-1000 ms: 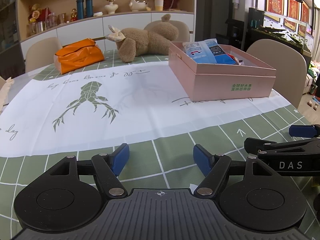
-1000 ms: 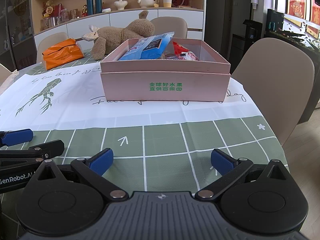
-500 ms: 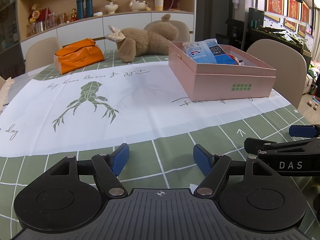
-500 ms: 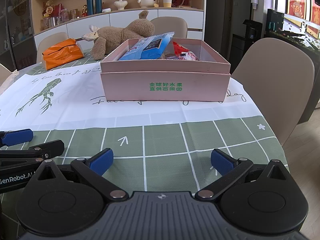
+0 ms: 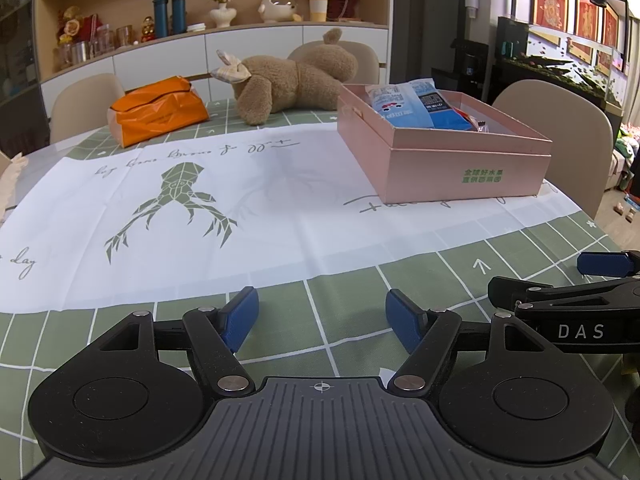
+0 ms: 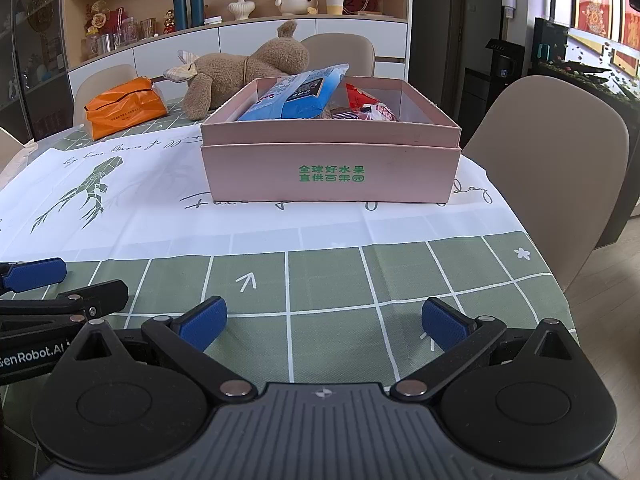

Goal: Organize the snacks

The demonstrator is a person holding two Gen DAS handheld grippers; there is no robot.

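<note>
the left gripper (image 5: 322, 314) and right gripper (image 6: 324, 322) rest low over the near green-checked tablecloth (image 6: 328, 276), jaws spread wide and empty. snack packets (image 6: 294, 94) sit inside the pink box (image 6: 330, 172), far ahead.

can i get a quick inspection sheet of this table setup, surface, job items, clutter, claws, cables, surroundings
surface: table under a green grid tablecloth with a white printed sheet over its middle
job's things: open pink box holding a blue snack bag and a red snack packet; no loose snacks seen on the cloth
clutter: brown plush toy lying behind the box; orange bag at the far left
grippers: left claw open, empty, low over the cloth; right claw open, empty, facing the box
cables: nothing seen
surroundings: beige chair to the right, sideboard with ornaments behind
</note>
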